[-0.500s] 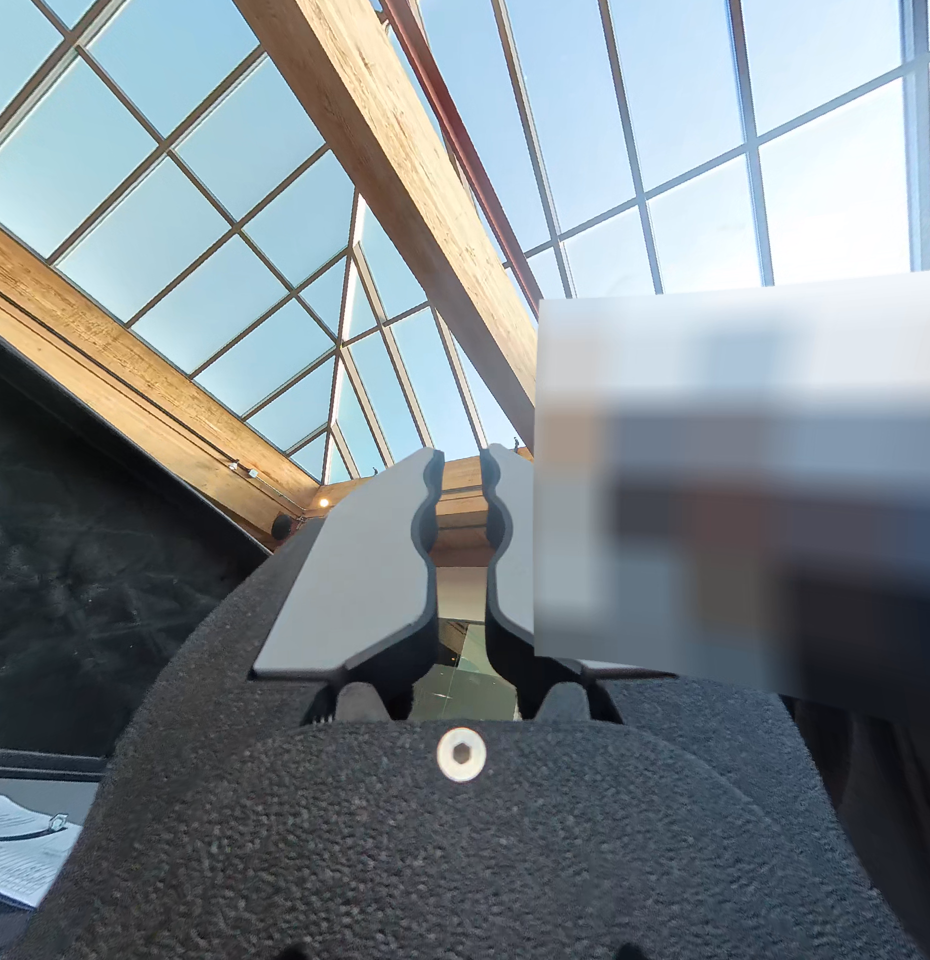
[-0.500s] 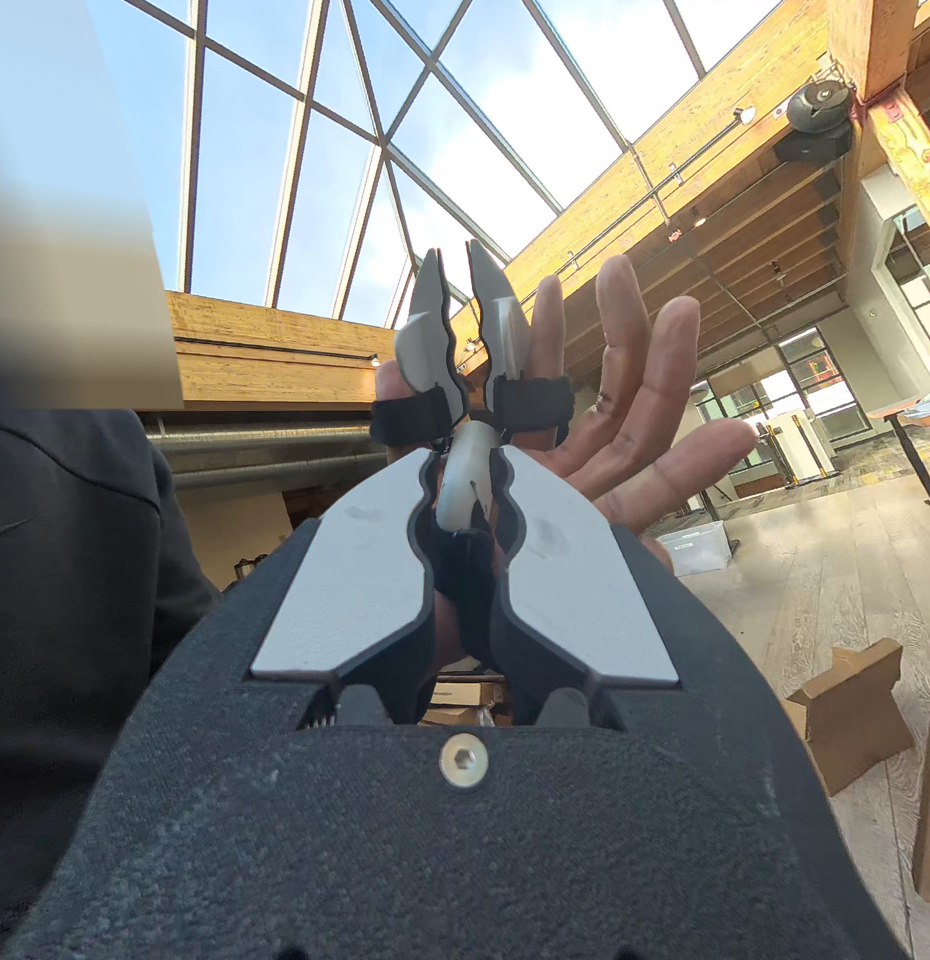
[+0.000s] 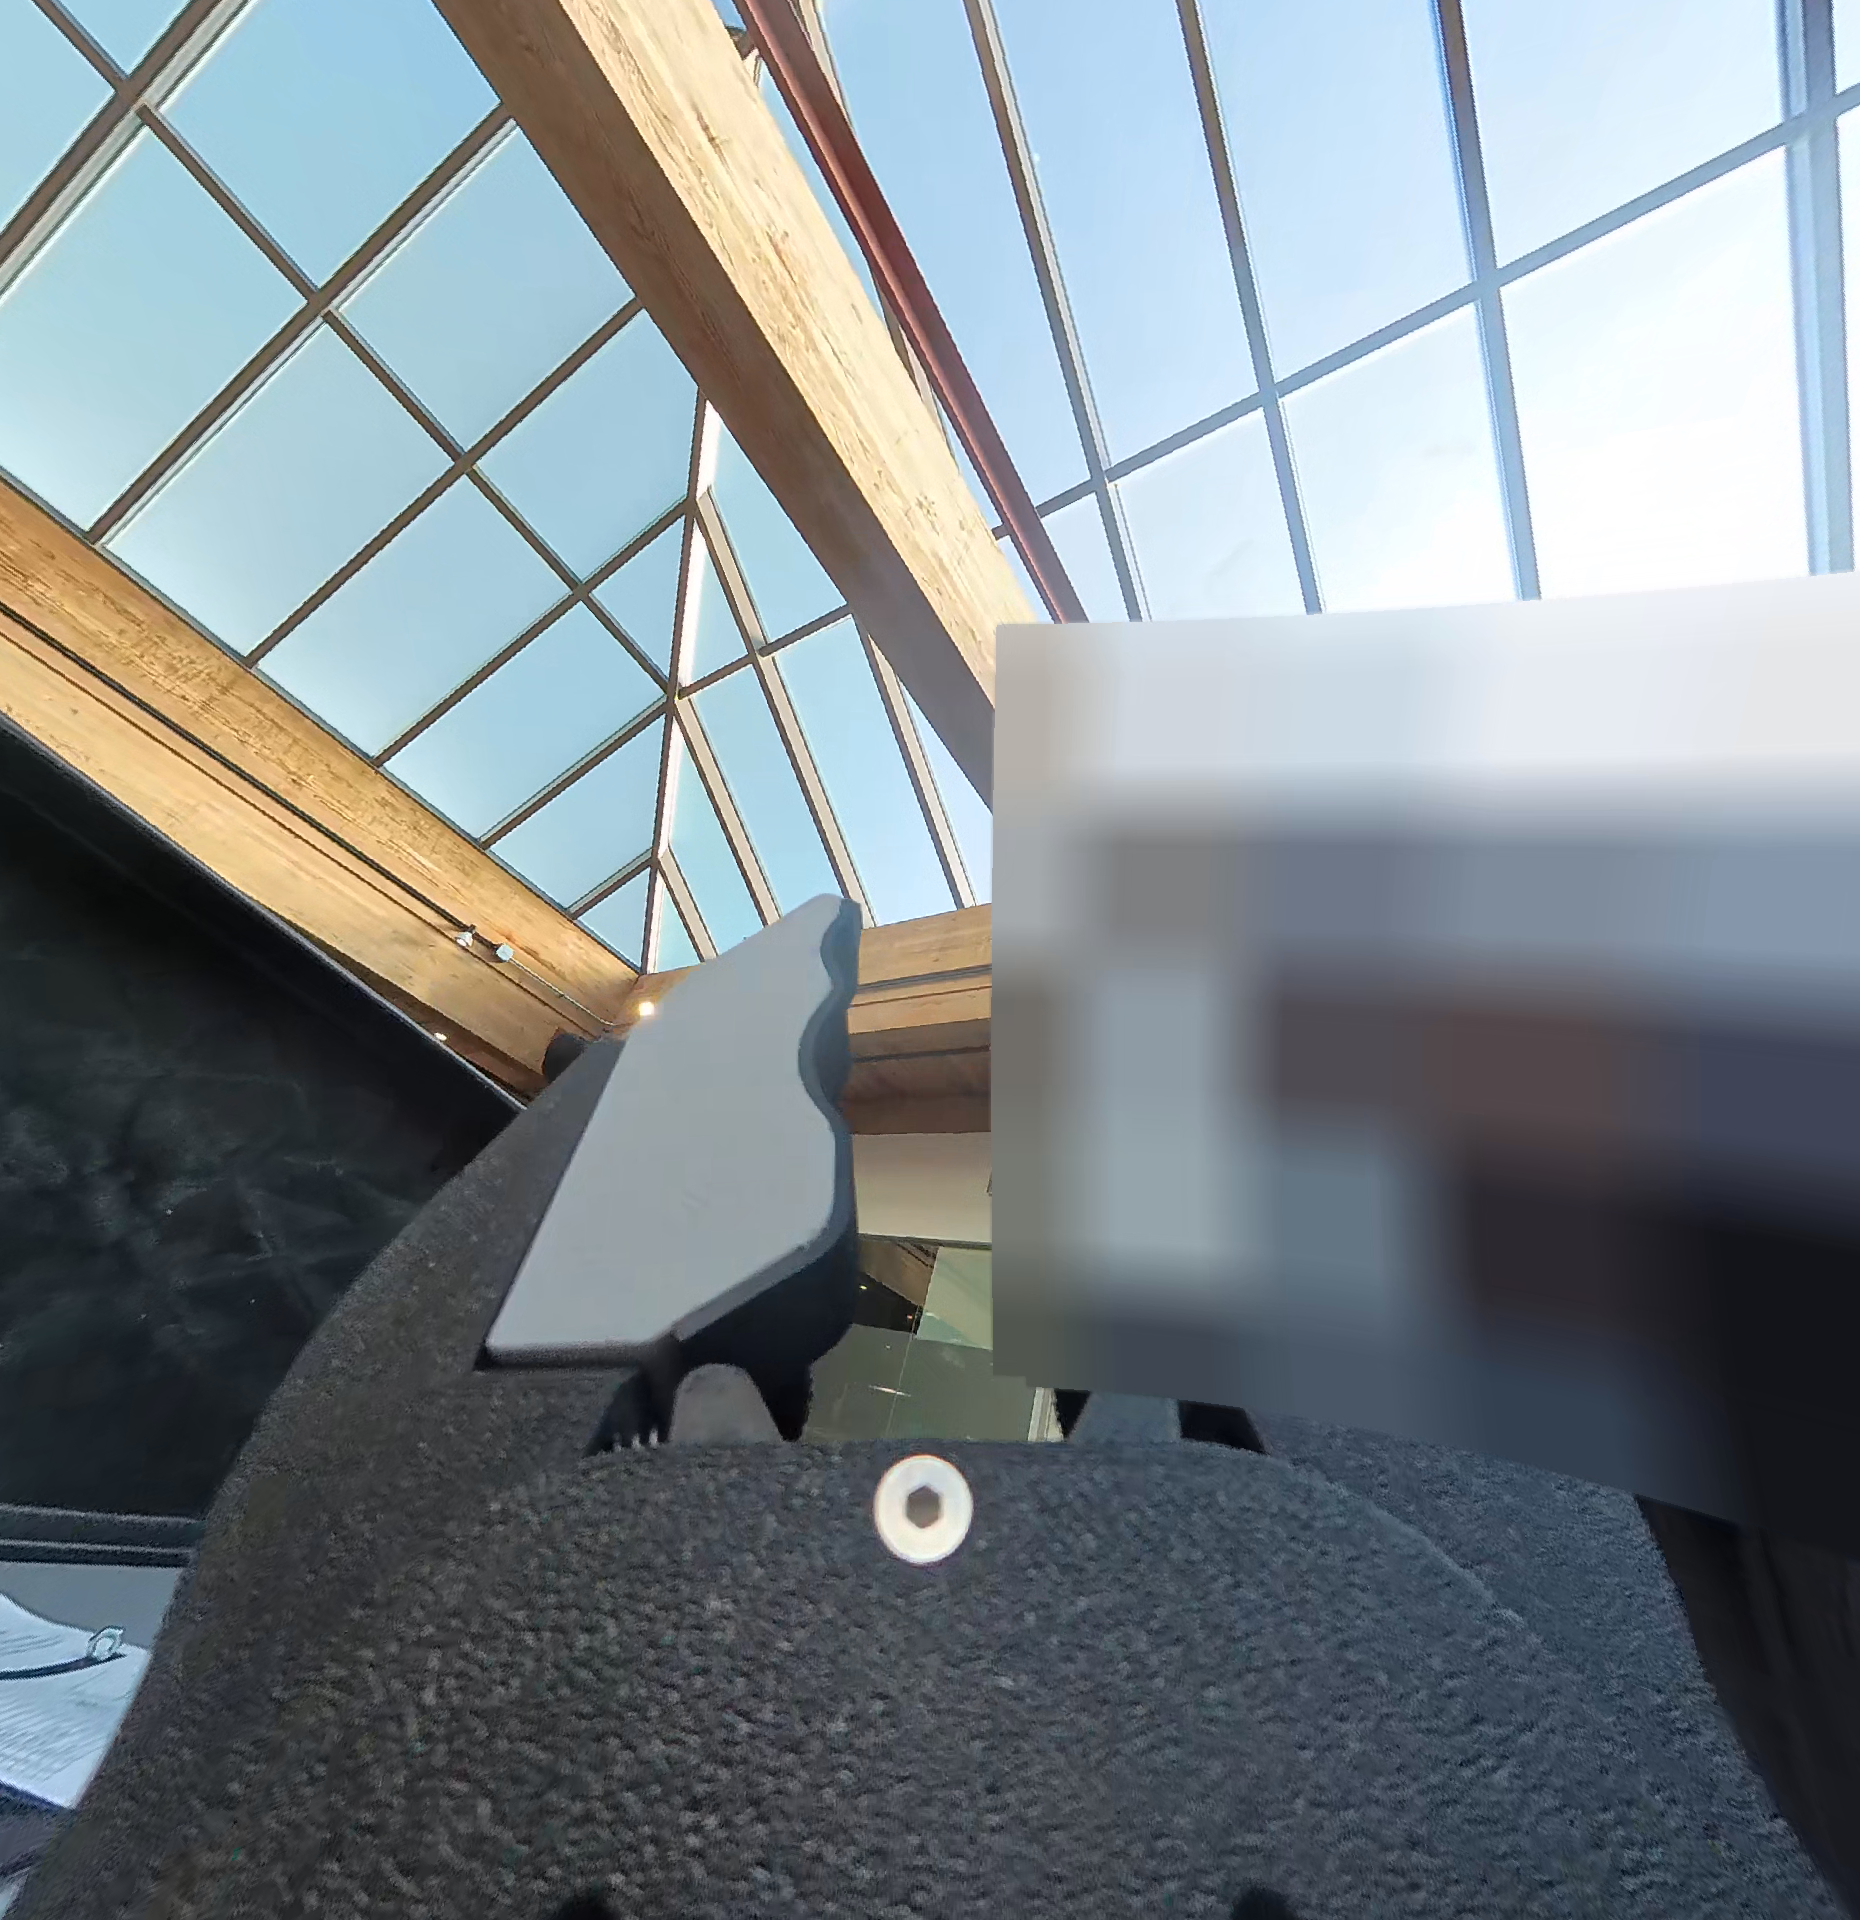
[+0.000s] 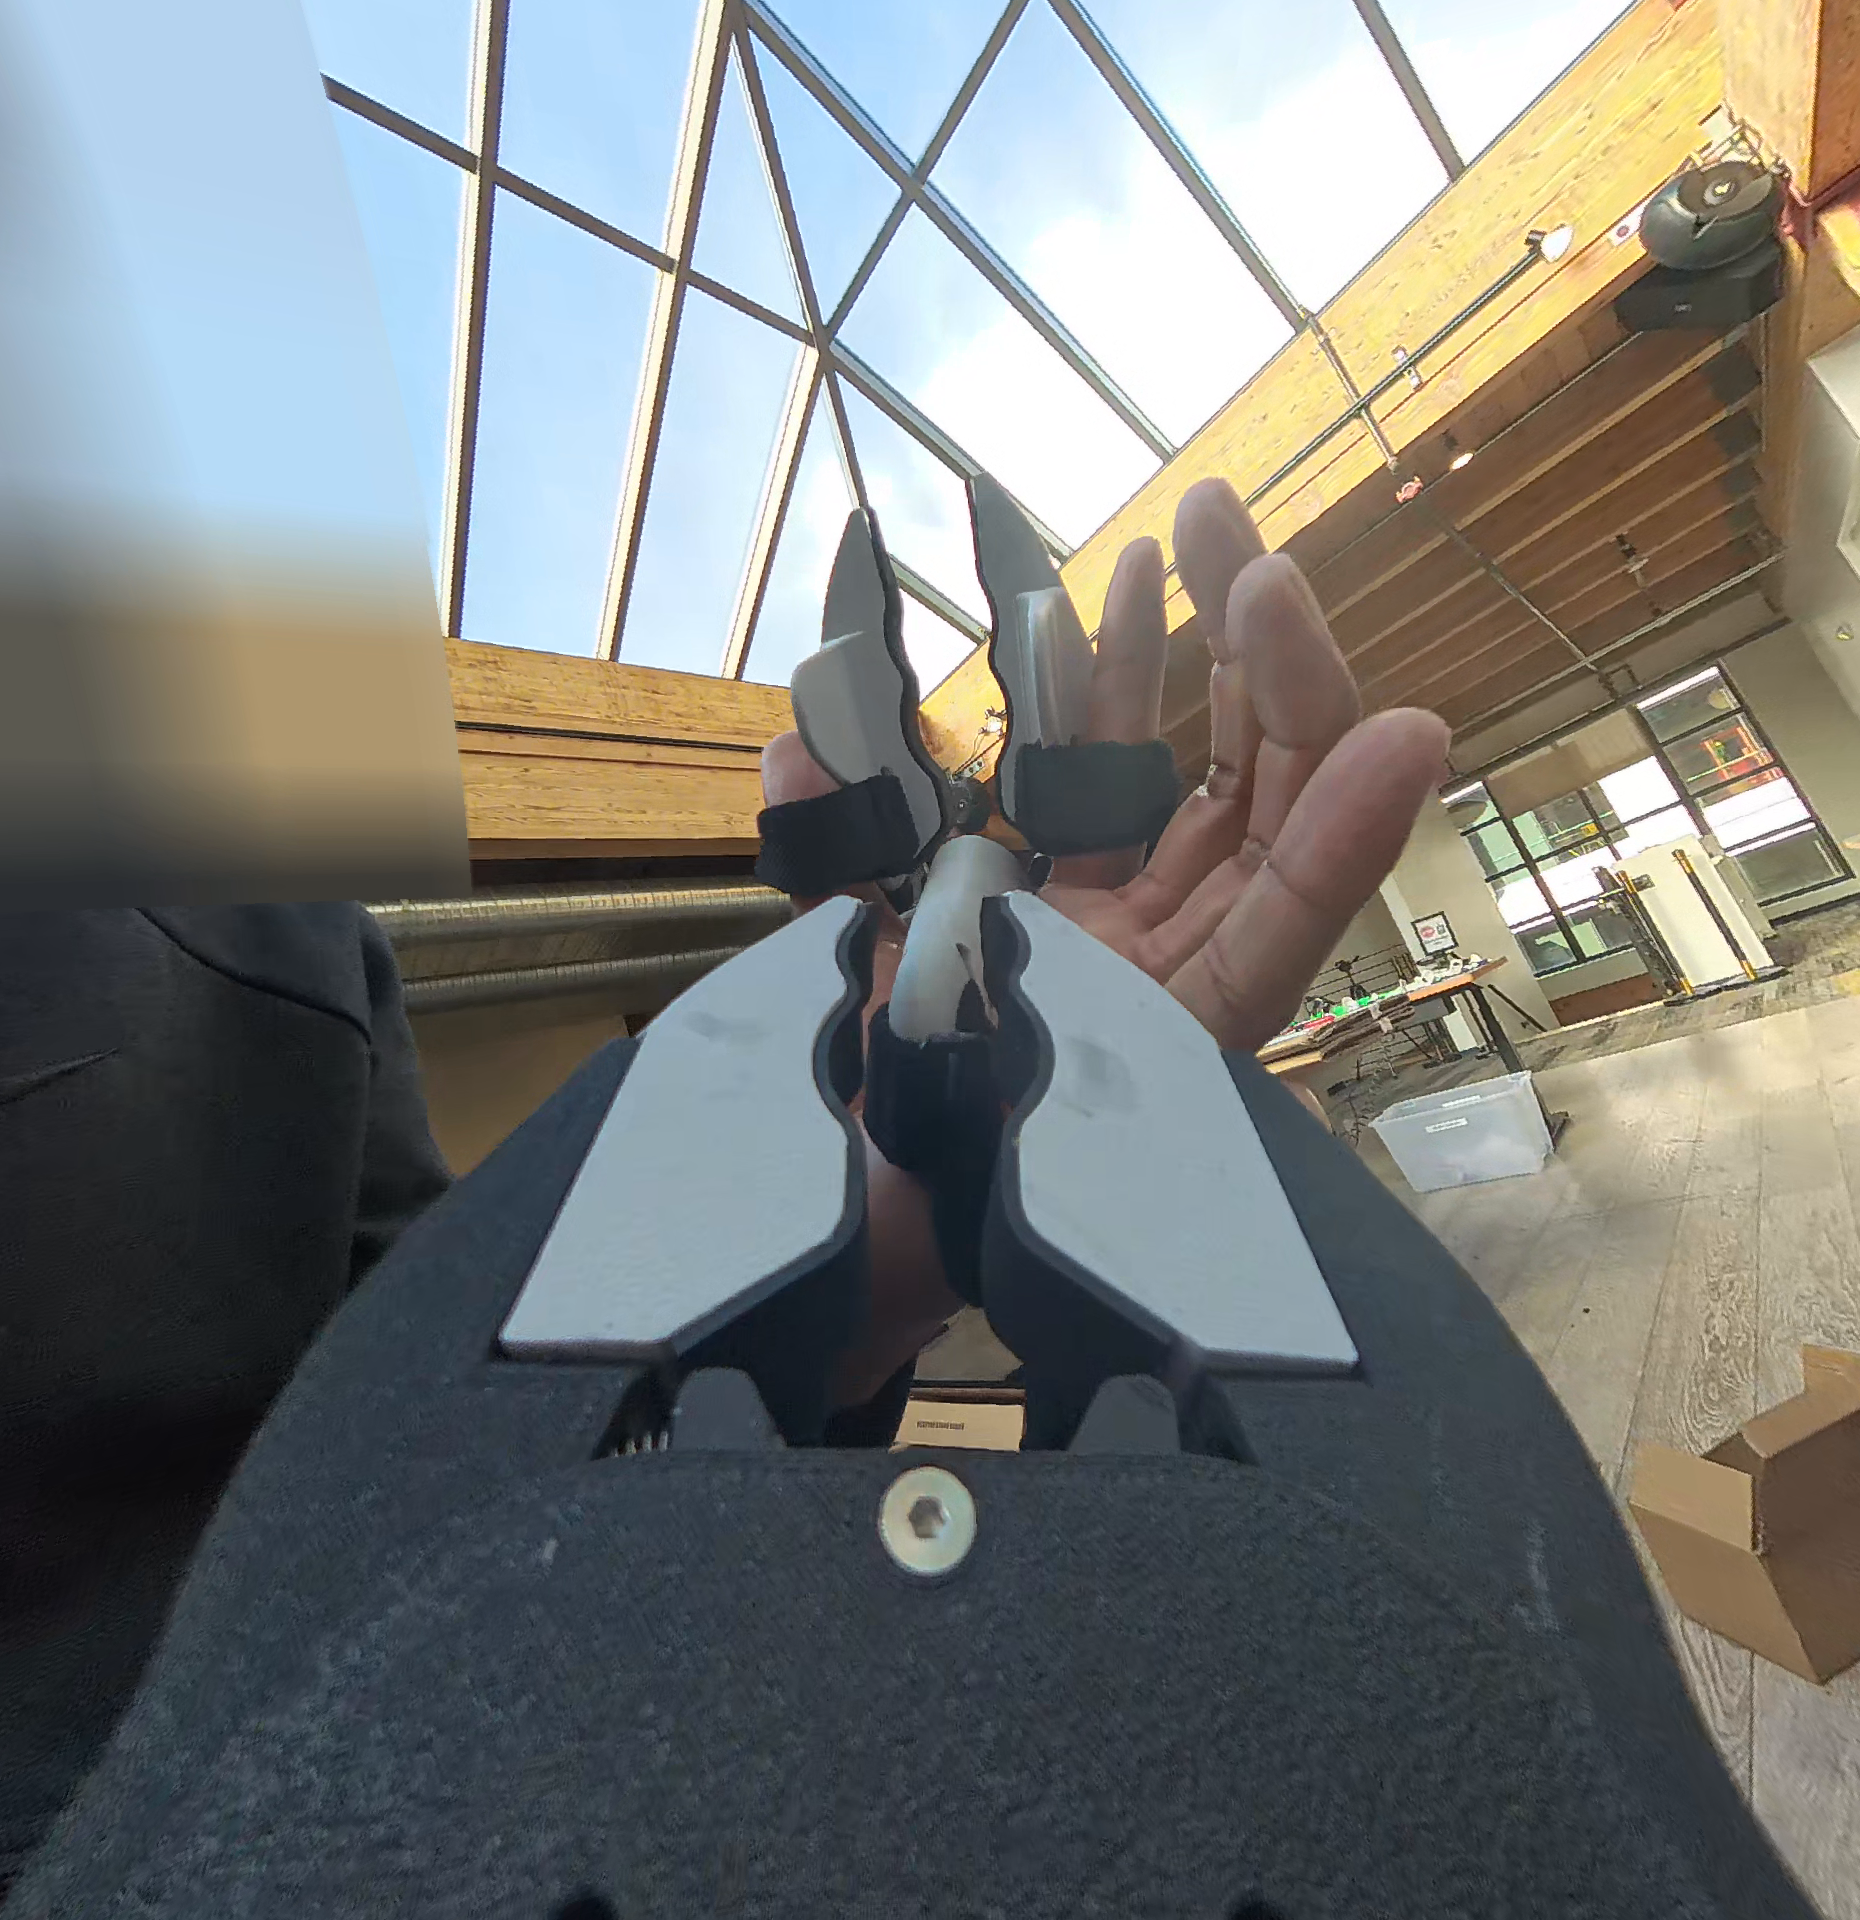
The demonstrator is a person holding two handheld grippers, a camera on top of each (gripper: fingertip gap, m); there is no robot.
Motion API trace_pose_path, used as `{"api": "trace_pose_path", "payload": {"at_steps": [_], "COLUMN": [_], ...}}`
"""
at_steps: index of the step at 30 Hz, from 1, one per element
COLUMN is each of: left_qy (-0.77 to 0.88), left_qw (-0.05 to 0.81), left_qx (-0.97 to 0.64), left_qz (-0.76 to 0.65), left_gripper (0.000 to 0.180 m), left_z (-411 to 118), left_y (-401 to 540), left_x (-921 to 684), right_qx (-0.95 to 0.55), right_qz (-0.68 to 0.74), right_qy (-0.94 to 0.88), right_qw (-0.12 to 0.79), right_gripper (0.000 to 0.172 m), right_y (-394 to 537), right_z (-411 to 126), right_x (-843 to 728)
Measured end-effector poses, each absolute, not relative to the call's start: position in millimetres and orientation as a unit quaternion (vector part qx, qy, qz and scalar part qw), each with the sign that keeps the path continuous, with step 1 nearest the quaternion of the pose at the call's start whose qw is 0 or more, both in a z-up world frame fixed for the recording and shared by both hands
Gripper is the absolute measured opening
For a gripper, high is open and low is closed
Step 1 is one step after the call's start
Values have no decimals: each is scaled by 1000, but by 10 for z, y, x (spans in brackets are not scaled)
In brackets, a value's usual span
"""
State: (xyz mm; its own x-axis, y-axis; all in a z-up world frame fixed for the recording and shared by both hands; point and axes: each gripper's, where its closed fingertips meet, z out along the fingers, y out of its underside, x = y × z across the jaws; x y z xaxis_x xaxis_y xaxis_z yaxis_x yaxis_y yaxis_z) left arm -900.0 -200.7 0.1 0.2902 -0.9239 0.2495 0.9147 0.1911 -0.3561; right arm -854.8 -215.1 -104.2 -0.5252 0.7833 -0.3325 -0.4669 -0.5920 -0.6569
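Looking up under the glass roof, the left gripper is strapped to an open hand, its two fingers spread, with sky between the tips at twelve o'clock. The right gripper points up at it, its jaws standing narrowly apart around the white stem and black strap at the left one's base. Whether they press, I cannot tell. A cardboard box lies at four o'clock.

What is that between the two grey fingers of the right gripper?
In the right wrist view, a pale curved handle piece with a black strap, worn on a person's hand.
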Motion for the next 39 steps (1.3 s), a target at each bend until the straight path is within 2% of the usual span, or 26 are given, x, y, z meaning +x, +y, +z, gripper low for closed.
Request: {"api": "trace_pose_path", "payload": {"at_steps": [6, 12, 18, 22, 26, 33, 36, 39], "left_qy": [8, -80, -213, -181, -52, -19, -21, -31], "left_qw": [773, 757, 775, 830, 804, 724, 740, 722], "left_qx": [-220, -143, -173, -266, -454, -495, -481, -459], "left_qz": [-594, -633, -570, -456, -379, -480, -469, -517], "left_gripper": [28, 27, 0, 0, 0, 0, 0, 0], "left_z": [-3, -50, -452, -534, -890, -1472, -1408, -1356], "left_y": [-2073, -2070, -1790, -1712, -1552, -1635, -1654, -1681], "left_x": [-9015, -9404, -9737, -9707, -9164, -8338, -8340, -8285], "right_qx": [-307, -293, -422, -502, -473, -372, -379, -383], "right_qz": [845, 851, 791, 738, 737, 794, 782, 798], "right_qy": [-245, -254, -232, -182, -126, -95, -115, -111], "right_qw": [363, 353, 377, 412, 466, 472, 481, 452], "right_gripper": [18, 15, 8, 0, 0, 7, 9, 10], "right_y": [-2202, -2208, -1827, -1474, -1264, -1327, -1328, -1276], "right_z": [-1045, -980, -1288, -1552, -1390, -998, -951, -859], "right_x": [-8551, -8570, -8728, -8655, -8450, -8334, -8308, -8250]}}
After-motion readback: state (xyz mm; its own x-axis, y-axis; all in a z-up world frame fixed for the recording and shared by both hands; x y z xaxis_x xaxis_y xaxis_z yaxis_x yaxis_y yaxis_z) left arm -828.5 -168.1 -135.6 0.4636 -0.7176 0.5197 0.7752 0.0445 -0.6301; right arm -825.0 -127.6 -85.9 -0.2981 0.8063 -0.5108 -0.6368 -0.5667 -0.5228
